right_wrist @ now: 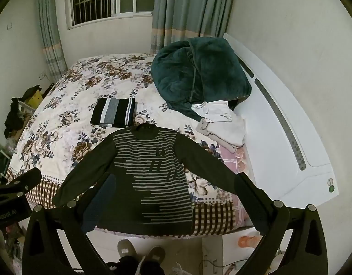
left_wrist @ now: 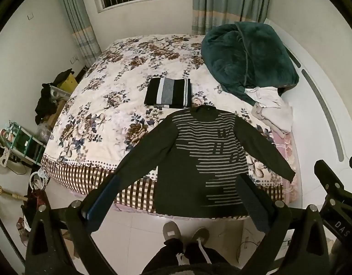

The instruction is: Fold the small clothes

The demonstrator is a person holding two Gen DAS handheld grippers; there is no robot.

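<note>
A dark sweater with grey stripes (left_wrist: 205,155) (right_wrist: 150,178) lies flat on the near edge of the bed, sleeves spread out, hem hanging over the bed's front. Behind it rests a folded black, white and grey striped garment (left_wrist: 167,92) (right_wrist: 113,114). My left gripper (left_wrist: 178,183) hovers above the sweater's lower part, jaws wide open, nothing between them. My right gripper (right_wrist: 173,190) also stands open and empty over the sweater's lower half. Each gripper's body shows at the edge of the other's view.
The bed has a floral cover (left_wrist: 102,105) (right_wrist: 68,105). A dark green blanket (left_wrist: 246,61) (right_wrist: 198,75) is heaped at the back right, with pale clothes (left_wrist: 274,110) (right_wrist: 224,123) beside it. A person's feet in slippers (left_wrist: 185,232) stand on the tiled floor. Clutter lines the left wall.
</note>
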